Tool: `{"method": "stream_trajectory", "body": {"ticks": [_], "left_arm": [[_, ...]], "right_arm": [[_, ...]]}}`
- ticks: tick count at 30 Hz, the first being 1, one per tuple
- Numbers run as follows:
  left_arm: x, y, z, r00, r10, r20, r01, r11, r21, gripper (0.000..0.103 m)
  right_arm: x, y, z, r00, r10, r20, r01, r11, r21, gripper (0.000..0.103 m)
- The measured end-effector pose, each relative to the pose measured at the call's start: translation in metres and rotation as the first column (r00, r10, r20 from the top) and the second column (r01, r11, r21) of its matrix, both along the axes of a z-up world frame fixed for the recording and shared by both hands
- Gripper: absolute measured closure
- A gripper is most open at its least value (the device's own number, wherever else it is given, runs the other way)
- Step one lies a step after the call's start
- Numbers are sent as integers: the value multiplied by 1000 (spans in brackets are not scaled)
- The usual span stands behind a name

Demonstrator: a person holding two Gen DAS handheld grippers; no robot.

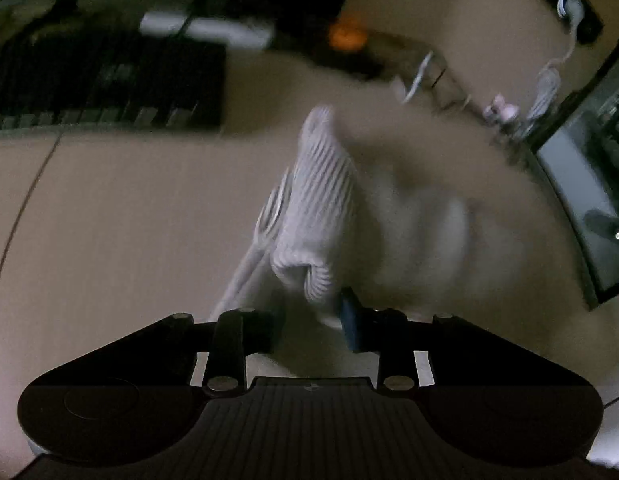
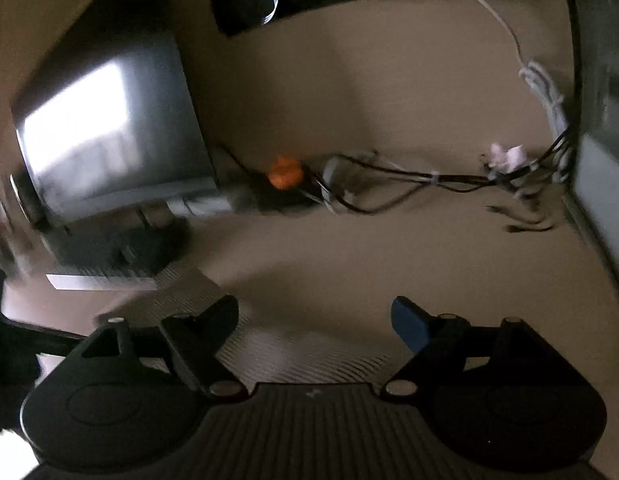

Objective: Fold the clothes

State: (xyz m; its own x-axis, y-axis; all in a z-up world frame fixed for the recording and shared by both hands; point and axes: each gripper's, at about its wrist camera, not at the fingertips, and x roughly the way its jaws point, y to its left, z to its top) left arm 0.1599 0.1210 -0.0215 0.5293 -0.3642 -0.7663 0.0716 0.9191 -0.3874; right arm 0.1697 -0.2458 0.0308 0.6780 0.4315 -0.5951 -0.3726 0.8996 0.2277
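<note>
Left gripper (image 1: 311,320) clamped on a bunched white ribbed garment (image 1: 317,200), lifted above bare beige tabletop (image 1: 129,220). Right gripper (image 2: 315,320) spread wide, empty, over ribbed fabric edge (image 2: 301,352). Keyboard (image 1: 101,80), monitor (image 2: 109,132), cables (image 2: 409,184) crowding the far edge.

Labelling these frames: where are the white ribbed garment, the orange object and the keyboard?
white ribbed garment (image 1: 321,200): left wrist view, ribbed middle.
orange object (image 2: 284,172): right wrist view, its centre.
keyboard (image 1: 105,80): left wrist view, key rows.

Tan desk (image 1: 109,208) bears keyboard (image 1: 105,80), ribbed white garment (image 1: 321,200), cables (image 2: 409,184).
</note>
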Motion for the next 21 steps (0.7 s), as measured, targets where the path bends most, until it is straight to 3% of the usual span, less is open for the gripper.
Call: {"method": "stream_trajectory", "body": {"ticks": [1, 5, 8, 10, 12, 15, 18, 21], "left_arm": [[-5, 1, -9, 1000, 3, -17, -3, 1000, 30, 69], [-16, 15, 1, 997, -30, 66, 37, 994, -105, 46], [-7, 12, -7, 994, -73, 77, 84, 984, -159, 43], [2, 9, -17, 995, -71, 70, 83, 980, -179, 35], [5, 9, -26, 999, -21, 44, 30, 980, -199, 32], [2, 16, -33, 998, 55, 16, -49, 963, -264, 28], [-12, 24, -37, 994, 105, -6, -101, 940, -326, 28], [-30, 30, -40, 988, 151, -43, -156, 912, -378, 29]], "right_arm": [[-4, 2, -3, 1000, 8, -9, -8, 1000, -23, 18], [-23, 7, -19, 993, 71, -99, -69, 997, 22, 18], [-27, 26, -29, 994, 93, -56, -99, 989, -110, 18], [-30, 45, -30, 989, 146, -17, -146, 968, -202, 18], [-36, 67, -30, 974, 227, 13, -213, 934, -288, 17], [-51, 115, -38, 912, 408, 37, -358, 839, -410, 15], [-53, 155, -57, 863, 505, 34, -421, 754, -505, 15], [-36, 160, -66, 874, 484, 40, -385, 740, -552, 15]]}}
